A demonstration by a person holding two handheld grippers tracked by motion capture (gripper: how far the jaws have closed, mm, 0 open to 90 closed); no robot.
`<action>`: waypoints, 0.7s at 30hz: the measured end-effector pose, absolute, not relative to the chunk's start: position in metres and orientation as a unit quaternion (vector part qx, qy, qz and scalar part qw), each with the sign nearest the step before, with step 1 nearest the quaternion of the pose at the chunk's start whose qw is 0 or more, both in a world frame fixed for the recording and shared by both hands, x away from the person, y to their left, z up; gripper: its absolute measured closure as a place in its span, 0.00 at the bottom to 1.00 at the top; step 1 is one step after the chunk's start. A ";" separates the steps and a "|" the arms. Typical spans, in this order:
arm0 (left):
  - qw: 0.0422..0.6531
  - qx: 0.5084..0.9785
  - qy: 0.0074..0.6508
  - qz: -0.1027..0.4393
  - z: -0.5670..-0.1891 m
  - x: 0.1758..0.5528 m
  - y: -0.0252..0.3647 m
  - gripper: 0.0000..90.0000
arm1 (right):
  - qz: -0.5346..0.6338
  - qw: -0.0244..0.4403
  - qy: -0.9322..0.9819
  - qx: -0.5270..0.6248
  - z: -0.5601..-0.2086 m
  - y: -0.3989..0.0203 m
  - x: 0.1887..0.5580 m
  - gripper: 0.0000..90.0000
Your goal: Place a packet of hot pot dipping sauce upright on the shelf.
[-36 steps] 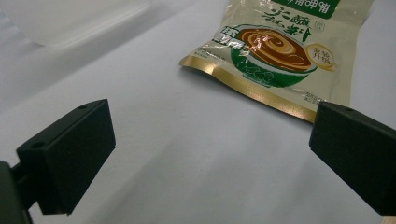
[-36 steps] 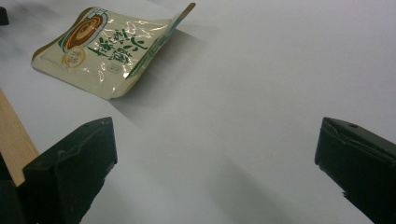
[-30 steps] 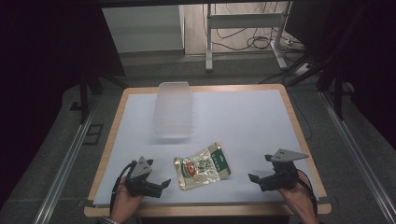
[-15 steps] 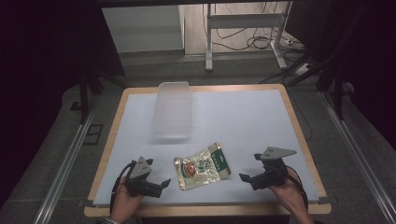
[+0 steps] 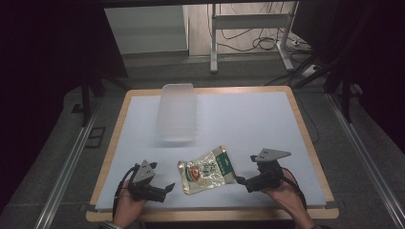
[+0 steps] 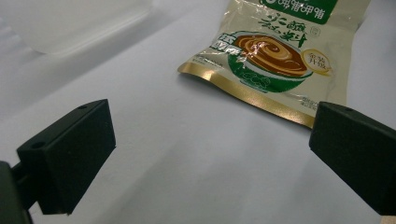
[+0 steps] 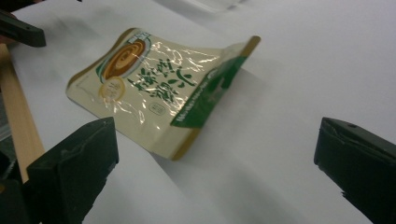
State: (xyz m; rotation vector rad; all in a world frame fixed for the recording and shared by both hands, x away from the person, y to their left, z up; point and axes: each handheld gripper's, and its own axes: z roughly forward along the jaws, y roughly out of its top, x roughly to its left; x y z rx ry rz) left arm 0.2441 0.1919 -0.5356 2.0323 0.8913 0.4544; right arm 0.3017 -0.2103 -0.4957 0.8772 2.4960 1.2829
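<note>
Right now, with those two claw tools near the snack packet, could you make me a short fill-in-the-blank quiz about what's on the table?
1. The food pouch lies flat on the white table, ____ the left gripper and the right gripper.
2. The jaws of both grippers stand ____, with nothing held.
3. Beyond the pouch stands a clear plastic ____.
4. The band along the pouch's top end is coloured ____.

Missing words: between; open; container; green
</note>
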 end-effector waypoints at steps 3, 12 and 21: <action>0.424 0.813 0.356 0.181 -0.536 0.244 0.192 0.00 | 0.436 0.096 0.843 0.300 -0.496 -0.203 0.303 0.01; 0.422 0.814 0.355 0.182 -0.536 0.244 0.191 0.00 | 0.417 0.072 0.857 0.295 -0.500 -0.186 0.308 0.03; 0.422 0.815 0.354 0.182 -0.536 0.244 0.191 0.00 | 0.373 0.068 0.875 0.301 -0.509 -0.171 0.317 0.17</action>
